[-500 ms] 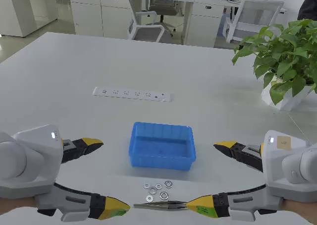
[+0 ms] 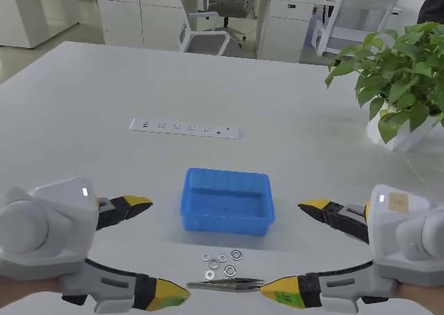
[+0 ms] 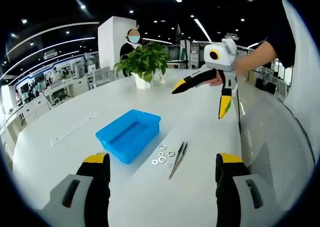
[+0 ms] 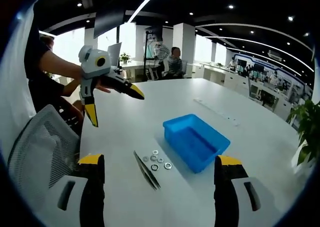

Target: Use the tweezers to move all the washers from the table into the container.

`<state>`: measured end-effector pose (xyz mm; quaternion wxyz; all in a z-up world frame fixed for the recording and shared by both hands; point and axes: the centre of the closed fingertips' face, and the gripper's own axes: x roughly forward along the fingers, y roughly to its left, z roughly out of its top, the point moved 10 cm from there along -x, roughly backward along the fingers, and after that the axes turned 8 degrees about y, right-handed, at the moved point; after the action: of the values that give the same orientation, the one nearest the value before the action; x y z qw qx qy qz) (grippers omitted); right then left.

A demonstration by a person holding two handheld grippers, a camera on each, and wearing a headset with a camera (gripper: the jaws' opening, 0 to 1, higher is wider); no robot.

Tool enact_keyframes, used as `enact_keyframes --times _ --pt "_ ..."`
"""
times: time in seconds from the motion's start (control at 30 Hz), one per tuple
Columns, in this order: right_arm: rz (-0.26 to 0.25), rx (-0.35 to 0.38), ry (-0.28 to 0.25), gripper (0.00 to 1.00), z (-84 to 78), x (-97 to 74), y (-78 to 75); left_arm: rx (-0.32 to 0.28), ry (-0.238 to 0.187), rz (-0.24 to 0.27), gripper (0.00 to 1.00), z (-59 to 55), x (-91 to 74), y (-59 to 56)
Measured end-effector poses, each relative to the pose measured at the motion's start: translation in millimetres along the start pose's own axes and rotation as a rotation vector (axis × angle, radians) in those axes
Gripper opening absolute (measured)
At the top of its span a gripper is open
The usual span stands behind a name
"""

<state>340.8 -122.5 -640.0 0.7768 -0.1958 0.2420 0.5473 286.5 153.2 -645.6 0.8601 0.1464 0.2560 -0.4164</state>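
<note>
I am holding the left gripper (image 2: 165, 248) and right gripper (image 2: 284, 247) wide open, gripping nothing, flanking the tweezers (image 2: 225, 283) that are lying beside the washers (image 2: 222, 261), just before the blue container (image 2: 225, 222), probably readying a pickup.

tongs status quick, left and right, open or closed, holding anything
Left tongs: open, holding nothing.
Right tongs: open, holding nothing.

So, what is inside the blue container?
Nothing that I can see: the container looks bare inside. Its near wall hides a strip of the floor in the head view. The washers lie on the table, beside the tweezers.
</note>
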Motion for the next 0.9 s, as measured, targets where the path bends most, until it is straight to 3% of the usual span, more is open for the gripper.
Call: enact_keyframes --times 0.3,0.9 --pt "0.017 -0.035 0.023 0.91 -0.1 6.7 5.3 -0.016 -0.003 0.008 0.92 -1.5 0.9 0.1" --pt "-0.007 0.005 0.010 0.91 -1.3 4.5 3.6 -0.022 -0.013 0.014 0.92 -2.4 -1.5 -2.0"
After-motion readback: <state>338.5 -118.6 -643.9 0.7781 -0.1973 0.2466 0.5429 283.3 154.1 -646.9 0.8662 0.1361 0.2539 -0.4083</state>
